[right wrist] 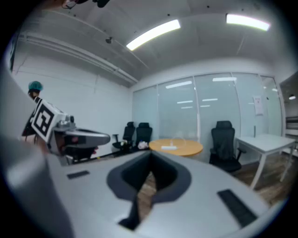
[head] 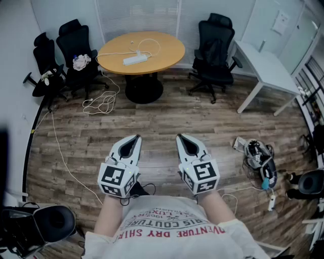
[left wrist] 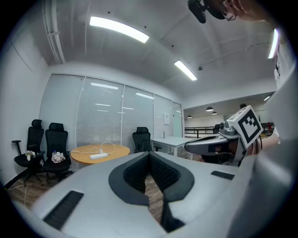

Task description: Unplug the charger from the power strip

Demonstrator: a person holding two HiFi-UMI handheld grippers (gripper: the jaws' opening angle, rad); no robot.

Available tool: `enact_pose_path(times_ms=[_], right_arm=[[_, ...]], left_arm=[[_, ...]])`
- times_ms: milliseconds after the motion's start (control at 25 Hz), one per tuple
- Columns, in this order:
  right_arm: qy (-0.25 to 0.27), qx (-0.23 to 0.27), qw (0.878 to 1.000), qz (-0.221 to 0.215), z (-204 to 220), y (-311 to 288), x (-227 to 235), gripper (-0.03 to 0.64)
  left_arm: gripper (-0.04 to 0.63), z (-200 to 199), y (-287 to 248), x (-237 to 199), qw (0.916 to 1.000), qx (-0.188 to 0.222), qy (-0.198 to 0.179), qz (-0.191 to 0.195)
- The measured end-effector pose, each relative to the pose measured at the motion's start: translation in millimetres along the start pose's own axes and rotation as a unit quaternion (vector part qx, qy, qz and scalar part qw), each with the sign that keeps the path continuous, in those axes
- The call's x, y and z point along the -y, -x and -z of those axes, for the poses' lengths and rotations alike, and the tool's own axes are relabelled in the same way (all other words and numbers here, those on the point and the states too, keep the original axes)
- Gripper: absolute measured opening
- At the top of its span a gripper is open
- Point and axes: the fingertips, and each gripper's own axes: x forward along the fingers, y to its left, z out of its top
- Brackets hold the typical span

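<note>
Counting things up first: there are two grippers, both held close in front of the person's chest and pointing out roughly level into the room. The left gripper (head: 135, 137) is clenched, tips pressed together with nothing between them. The right gripper (head: 180, 136) is the same, closed up and empty. They sit side by side with a small gap between them.

There's one power strip (head: 135, 59), white, lying on the round table (head: 167, 53) at the far side of the room, well apart from both grippers. One charger (head: 138, 52), a small white block, sits at the strip's far end. A thin white cable (head: 152, 42) loops across the tabletop behind it.

That makes two tables: the round wooden one on a dark pedestal, and a white table (head: 268, 68) at the far right. Five black office chairs (head: 216, 43) can be counted: two far left of the round table, one just to its right, one near left by the person, and one cut off at the right edge. One far-left chair has a white bundle (head: 81, 61) on its seat.

The floor (head: 167, 116) is brown wood planks. A white cord (head: 100, 104) is coiled near the pedestal and trails along the left side, and a heap of gear (head: 258, 161) lies on the right. The far wall is glass with blinds (head: 136, 15), and long strip lights (left wrist: 118, 29) run across the ceiling.
</note>
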Motion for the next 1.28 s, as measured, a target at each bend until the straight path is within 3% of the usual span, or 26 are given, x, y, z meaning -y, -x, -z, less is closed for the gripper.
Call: enact_pose_path(times_ms=[680, 880, 1280], right_arm=[[0.004, -0.002, 1.0, -0.01, 13, 7, 8, 0.028], [0.0, -0.003, 1.0, -0.015, 19, -1, 11, 0.028], [-0.004, -0.02, 1.0, -0.007, 18, -78, 18, 0.028]], left_arm=[[0.031, 14, -9, 13, 0.9995, -0.005, 0.027, 0.015], [0.031, 22, -16, 15, 0.9993, -0.022, 0.018, 0.022], [0.031, 30, -62, -41, 0.9981, -0.035, 0.007, 0.051]])
